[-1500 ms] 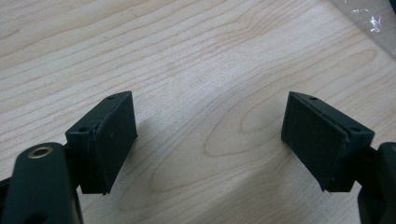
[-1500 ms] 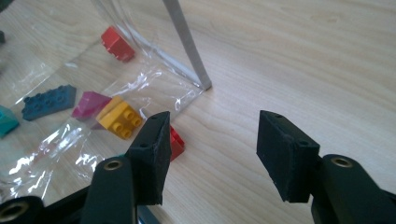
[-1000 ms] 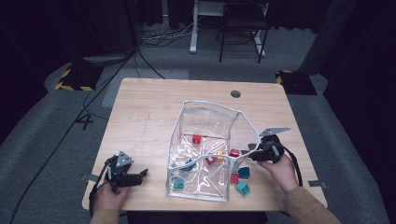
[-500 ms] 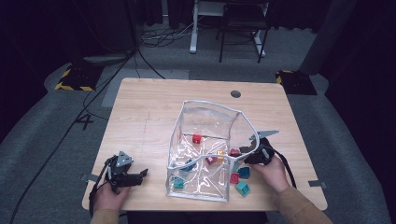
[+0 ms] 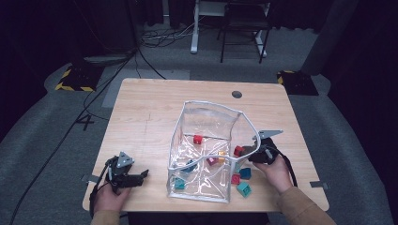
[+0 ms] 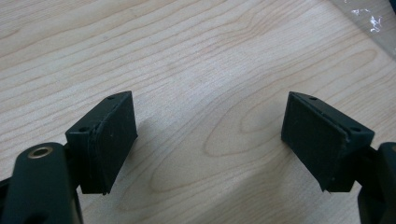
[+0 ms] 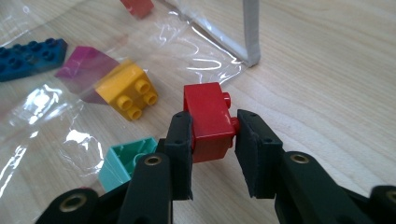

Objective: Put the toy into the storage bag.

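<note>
Now | right gripper is pinching red brick by its flat sides, jaws just closing | likely light, stiff, slippery plastic | left gripper is resting spread, empty.

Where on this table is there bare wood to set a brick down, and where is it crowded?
Bare: the table's whole left half, between the clear bag and the left gripper, plus the far strip behind the bag. Crowded: the near right, where loose bricks lie by the right gripper.

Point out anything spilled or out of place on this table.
Three bricks lie loose on the table beside the clear bag: red, blue, teal. The right tongs grip another red brick outside it.
</note>
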A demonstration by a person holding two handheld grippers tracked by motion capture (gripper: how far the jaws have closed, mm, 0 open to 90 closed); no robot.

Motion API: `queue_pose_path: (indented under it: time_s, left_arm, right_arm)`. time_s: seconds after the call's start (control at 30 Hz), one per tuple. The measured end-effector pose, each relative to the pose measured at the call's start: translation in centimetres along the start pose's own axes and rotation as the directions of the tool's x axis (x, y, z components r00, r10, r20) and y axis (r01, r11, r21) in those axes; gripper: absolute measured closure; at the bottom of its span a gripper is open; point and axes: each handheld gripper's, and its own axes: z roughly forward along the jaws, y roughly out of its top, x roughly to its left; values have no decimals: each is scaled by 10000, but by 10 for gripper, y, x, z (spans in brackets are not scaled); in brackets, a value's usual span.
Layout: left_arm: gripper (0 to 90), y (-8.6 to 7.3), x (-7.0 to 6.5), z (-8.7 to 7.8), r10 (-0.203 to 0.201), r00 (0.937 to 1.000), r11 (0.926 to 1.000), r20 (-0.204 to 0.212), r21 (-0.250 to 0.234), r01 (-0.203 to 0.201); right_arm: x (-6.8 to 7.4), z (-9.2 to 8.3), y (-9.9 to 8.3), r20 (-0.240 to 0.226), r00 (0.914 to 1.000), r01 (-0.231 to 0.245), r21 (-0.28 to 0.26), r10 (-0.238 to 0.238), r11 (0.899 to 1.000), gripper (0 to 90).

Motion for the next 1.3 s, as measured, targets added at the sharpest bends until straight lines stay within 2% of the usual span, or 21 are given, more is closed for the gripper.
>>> queue_pose_path:
  time_s: [0.2, 0.63, 0.87, 1.13, 1.3]
  left_arm:
    - [185, 0, 0, 0, 1, 10000, 10000, 0, -2, -1]
    - [185, 0, 0, 0, 16, 10000, 10000, -1, 0, -16]
    - [185, 0, 0, 0, -25, 10000, 10000, 1, -8, 25]
    - [185, 0, 0, 0, 1, 10000, 10000, -1, -5, -1]
    - [185, 0, 0, 0, -18, 10000, 10000, 0, -7, 18]
  right_arm:
    - [-1, -17, 5, 128, 9998, 151, -217, -148, 9997, 673]
    - [-4, -53, 17, 217, 9997, 148, -861, -130, 9962, 674]
    - [-7, -71, 25, 399, 9988, 338, -964, -300, 9948, 674]
    - [-9, -100, 38, 522, 9981, 399, -1501, -324, 9879, 674]
    - [-13, -116, 45, 507, 9985, 276, -1811, -187, 9831, 674]
